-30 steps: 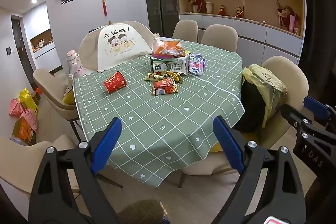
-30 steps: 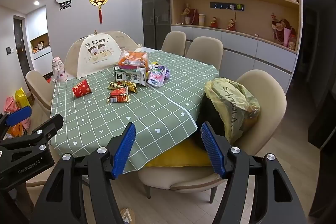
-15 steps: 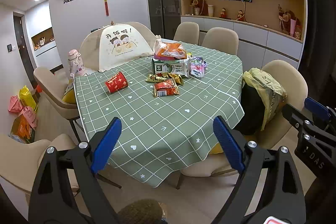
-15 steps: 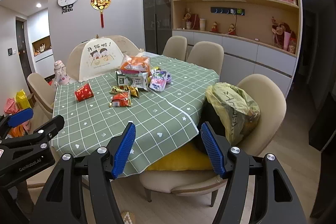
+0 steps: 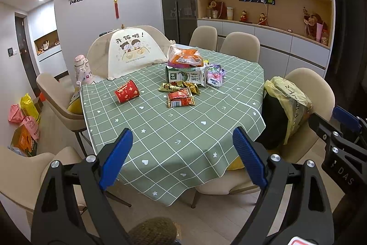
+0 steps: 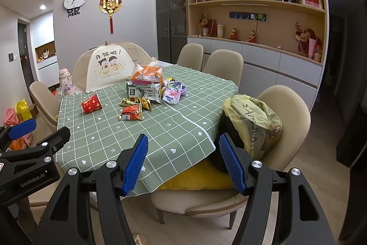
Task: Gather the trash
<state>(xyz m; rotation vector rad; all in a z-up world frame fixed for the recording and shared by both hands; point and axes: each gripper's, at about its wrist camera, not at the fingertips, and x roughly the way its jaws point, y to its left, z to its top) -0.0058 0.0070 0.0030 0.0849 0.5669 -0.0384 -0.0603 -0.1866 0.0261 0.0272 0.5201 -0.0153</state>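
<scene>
Ahead of both tools, up on the counter [image 5: 179, 141] with its green checked cloth, lies the trash: a red paper cup [image 5: 126, 91] tipped on its side, a red snack wrapper [image 5: 180, 99] lying flat, gold wrappers [image 5: 177, 86] just behind it, a green-and-white carton [image 5: 184, 76] lying down with an orange packet [image 5: 184, 58] heaped on top, and a purple packet [image 5: 214, 75] beside the carton; all of it sits toward the far half of the cloth, well apart from the near edge; the left hand-held gripper [image 5: 182, 157] hangs released, its blue pads spread wide with nothing between them, short of the near edge and pointing almost straight at the red snack wrapper; the right hand-held gripper [image 6: 183, 162] is likewise released and empty, standing off the corner of the counter nearer the chair [image 6: 289, 111] that carries a yellow plastic bag [image 6: 254, 121]; from the right tool the litter lies forward and to the left, while the bag sits forward and just to the right; so by my reading the left is better lined up on the cup and wrapper, the right better placed for the bag; the cup's long axis runs roughly crosswise to the left tool's line, its open mouth toward the right, the wrapper's long side also crosswise; both must travel forward over the cloth before any closing; whether the bag is the intended bin I cannot tell.
</scene>
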